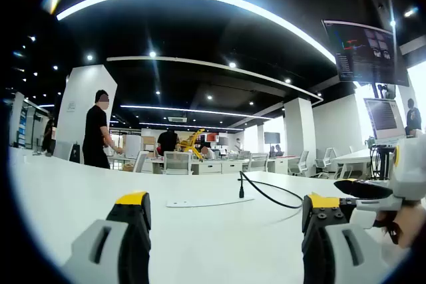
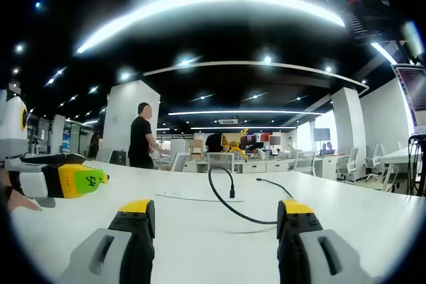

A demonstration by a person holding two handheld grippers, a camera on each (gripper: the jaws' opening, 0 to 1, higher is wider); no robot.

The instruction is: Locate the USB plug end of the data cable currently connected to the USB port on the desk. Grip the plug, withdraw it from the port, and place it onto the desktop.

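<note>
Both grippers' jaws stand apart as the upright USB plug (image 2: 231, 192) rises from the table (image 2: 200, 231) ahead, nearer the right gripper (image 2: 216, 221).

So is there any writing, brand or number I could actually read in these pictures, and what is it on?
None can be read for certain.
Green tip of the left gripper, seen in the right gripper view: dark marks, too blurred to read.
Hanging monitor: rows of screen text, too small.
Second screen below it: too small.
White pillar: a faint sign, illegible.
</note>
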